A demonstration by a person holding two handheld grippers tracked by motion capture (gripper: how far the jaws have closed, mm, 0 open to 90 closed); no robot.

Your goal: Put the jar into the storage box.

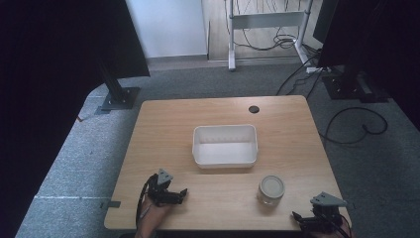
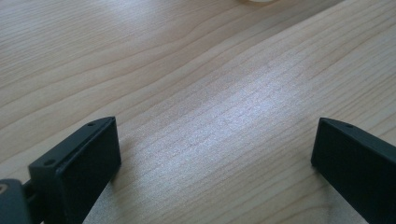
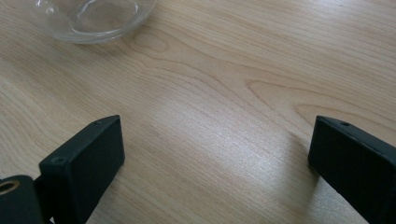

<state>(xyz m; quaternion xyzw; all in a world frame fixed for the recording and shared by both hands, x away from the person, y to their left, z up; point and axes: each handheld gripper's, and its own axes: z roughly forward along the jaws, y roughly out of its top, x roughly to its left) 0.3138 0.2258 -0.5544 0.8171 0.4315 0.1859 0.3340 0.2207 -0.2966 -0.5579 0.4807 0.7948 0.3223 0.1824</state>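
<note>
On the wooden table (image 1: 163, 129) a white rectangular bin (image 1: 198, 148) stands in the middle, with nothing showing inside it. A glass jar (image 1: 271, 189) with a pale lid stands nearer me, to the right of centre. My left gripper (image 1: 181, 194) rests low near the front left edge, its tips toward the jar. In the left gripper view it (image 2: 217, 140) is open, its jaws wide apart over bare wood. My right gripper (image 1: 299, 219) sits at the front right corner. It (image 3: 217, 140) is open too, and the jar's glass base (image 3: 93, 18) lies ahead at the upper left.
A round cable hole (image 1: 253, 109) sits near the table's far edge. Grey carpet surrounds the table, with a black stand base (image 1: 119, 98) at the left, a white frame (image 1: 265, 29) behind and loose cables (image 1: 354, 124) at the right.
</note>
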